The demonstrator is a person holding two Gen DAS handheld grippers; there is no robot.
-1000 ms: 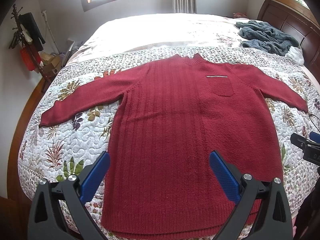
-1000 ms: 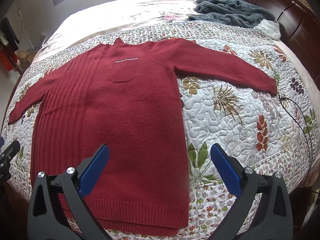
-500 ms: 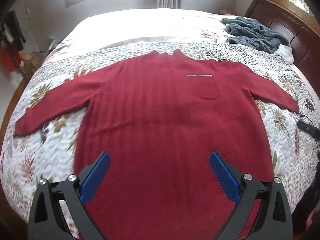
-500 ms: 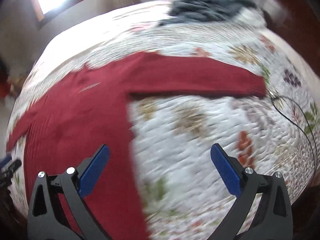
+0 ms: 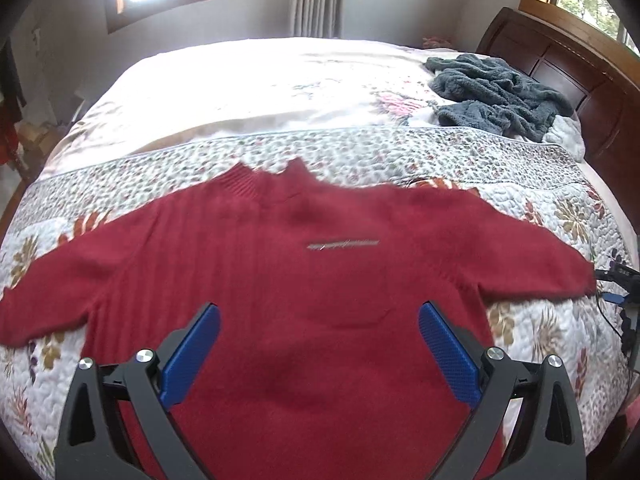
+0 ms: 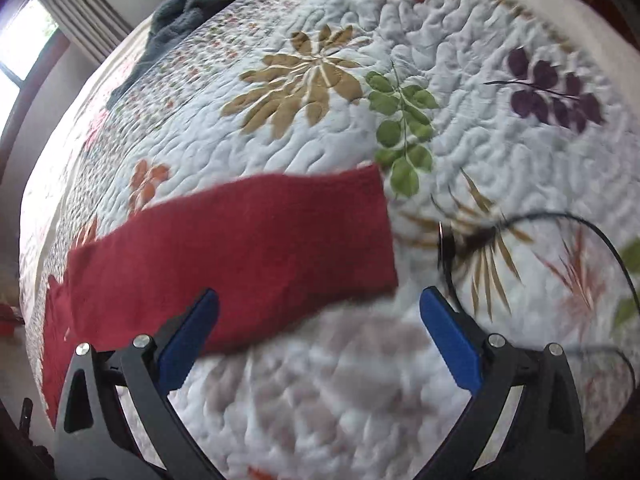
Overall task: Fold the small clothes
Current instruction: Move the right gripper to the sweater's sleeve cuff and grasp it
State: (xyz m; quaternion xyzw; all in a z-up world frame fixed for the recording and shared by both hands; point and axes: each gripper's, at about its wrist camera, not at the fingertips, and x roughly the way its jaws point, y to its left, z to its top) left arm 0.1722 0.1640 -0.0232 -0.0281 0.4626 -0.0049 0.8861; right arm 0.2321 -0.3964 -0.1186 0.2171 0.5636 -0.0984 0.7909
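Observation:
A red knit sweater (image 5: 304,280) lies flat and face up on the bed, sleeves spread out to both sides, a grey stripe above its chest pocket. My left gripper (image 5: 319,322) hovers open over the sweater's chest, nothing between its blue pads. In the right wrist view the sweater's sleeve (image 6: 248,248) runs in from the left and ends at a cuff near the middle. My right gripper (image 6: 319,314) stands open just in front of that cuff, over the quilt, holding nothing.
A floral quilt (image 5: 400,152) covers the bed. A crumpled grey-blue fleece (image 5: 496,96) lies at the far right by the dark wooden headboard (image 5: 568,68). A black cable (image 6: 560,224) curls on the quilt right of the cuff. Windows lie behind.
Both grippers have moved forward over the bed. The left now hangs over the sweater's chest; the right swung to the right, down close to the sleeve cuff. Both stayed open.

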